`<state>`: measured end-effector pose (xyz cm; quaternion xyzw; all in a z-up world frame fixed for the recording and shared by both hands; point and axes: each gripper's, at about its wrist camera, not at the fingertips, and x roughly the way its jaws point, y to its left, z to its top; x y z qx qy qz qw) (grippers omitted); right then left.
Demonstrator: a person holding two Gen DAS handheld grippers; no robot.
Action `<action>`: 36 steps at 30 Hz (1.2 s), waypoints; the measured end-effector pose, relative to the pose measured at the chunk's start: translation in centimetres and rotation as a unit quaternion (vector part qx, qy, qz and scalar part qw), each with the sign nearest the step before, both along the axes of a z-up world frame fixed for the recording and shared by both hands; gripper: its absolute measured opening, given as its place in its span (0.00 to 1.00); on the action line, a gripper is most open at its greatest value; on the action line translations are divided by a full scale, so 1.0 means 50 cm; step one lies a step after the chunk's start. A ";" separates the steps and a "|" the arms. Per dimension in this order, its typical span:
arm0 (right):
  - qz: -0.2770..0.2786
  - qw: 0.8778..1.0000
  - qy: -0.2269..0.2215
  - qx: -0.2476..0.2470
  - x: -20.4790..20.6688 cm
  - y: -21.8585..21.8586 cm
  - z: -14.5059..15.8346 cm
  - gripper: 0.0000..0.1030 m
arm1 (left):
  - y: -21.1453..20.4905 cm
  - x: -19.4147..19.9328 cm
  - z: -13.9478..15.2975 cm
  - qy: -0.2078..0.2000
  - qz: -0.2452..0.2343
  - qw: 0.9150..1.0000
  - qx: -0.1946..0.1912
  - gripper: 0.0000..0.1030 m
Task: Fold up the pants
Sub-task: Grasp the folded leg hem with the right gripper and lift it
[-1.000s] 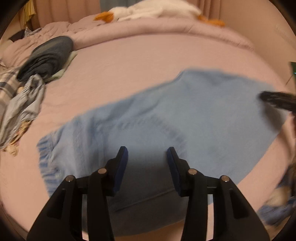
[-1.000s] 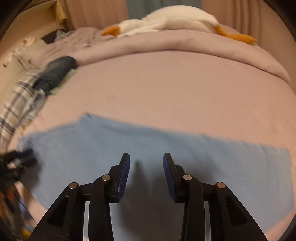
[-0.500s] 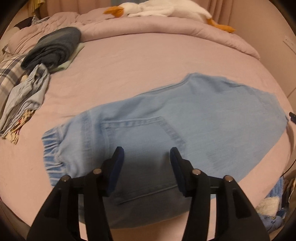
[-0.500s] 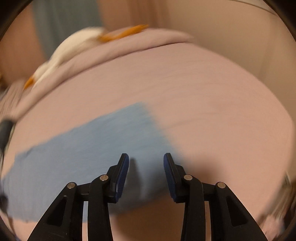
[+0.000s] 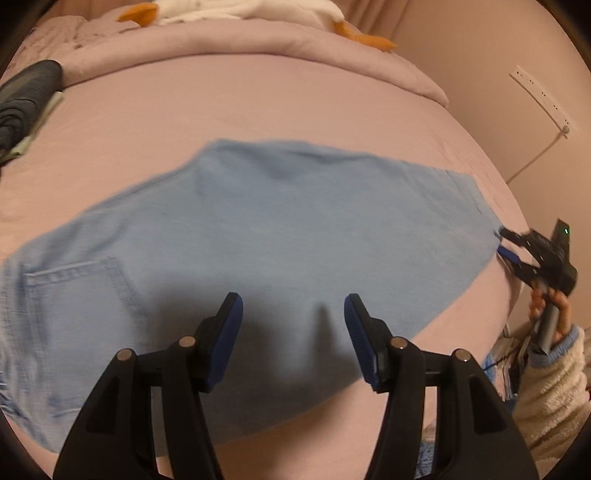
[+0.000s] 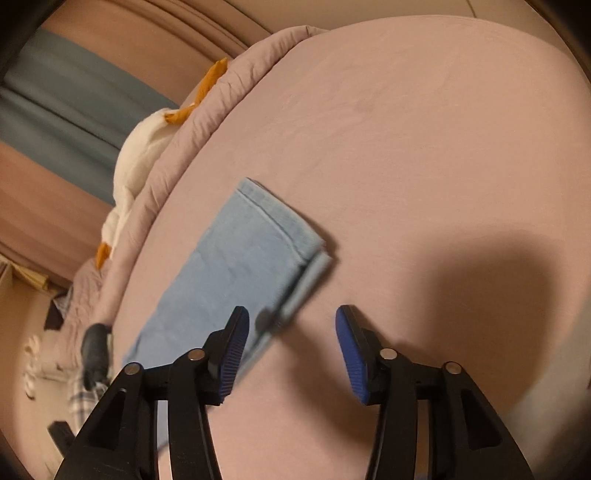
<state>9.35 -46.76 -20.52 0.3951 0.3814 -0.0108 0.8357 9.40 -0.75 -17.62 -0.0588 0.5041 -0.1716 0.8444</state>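
Light blue jeans point(image 5: 295, 229) lie flat across the pink bed sheet point(image 5: 258, 103), back pocket at the left, leg hems at the right. My left gripper point(image 5: 291, 301) hovers over the near edge of the jeans, jaws opening, with nothing pinched between them. My right gripper point(image 5: 501, 242), held by a hand in a fluffy sleeve point(image 5: 550, 384), sits at the hem end. In the right wrist view the hems point(image 6: 273, 225) lie just ahead of my right gripper point(image 6: 291, 312). Its jaws are opening and the cloth's corner reaches only the left finger.
A rolled pink duvet point(image 5: 221, 40) with a white plush goose point(image 5: 240, 11) runs along the far side. Dark folded clothes point(image 5: 26, 99) lie at the far left. A white power strip point(image 5: 539, 99) hangs on the right wall. The bed's edge is close on the right.
The left gripper has slid right along the jeans and its jaws stand wider. The right gripper has swung to the hem end, rolled over, and opened wider.
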 end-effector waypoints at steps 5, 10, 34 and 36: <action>-0.034 0.999 -0.016 0.009 0.004 -0.005 -0.014 0.30 | -0.015 0.002 -0.018 0.026 0.004 0.999 -0.024 0.55; -0.048 0.997 -0.055 -0.029 -0.029 0.033 0.019 0.14 | -0.025 0.017 -0.005 0.057 0.001 0.991 -0.119 0.55; 0.306 0.845 -0.202 -0.389 -0.109 0.675 0.099 0.13 | 0.014 0.093 -0.001 0.072 0.088 0.932 -0.343 0.09; 0.320 0.838 -0.207 -0.390 -0.108 0.697 0.101 0.13 | 0.036 0.079 0.012 0.051 0.092 0.941 -0.322 0.08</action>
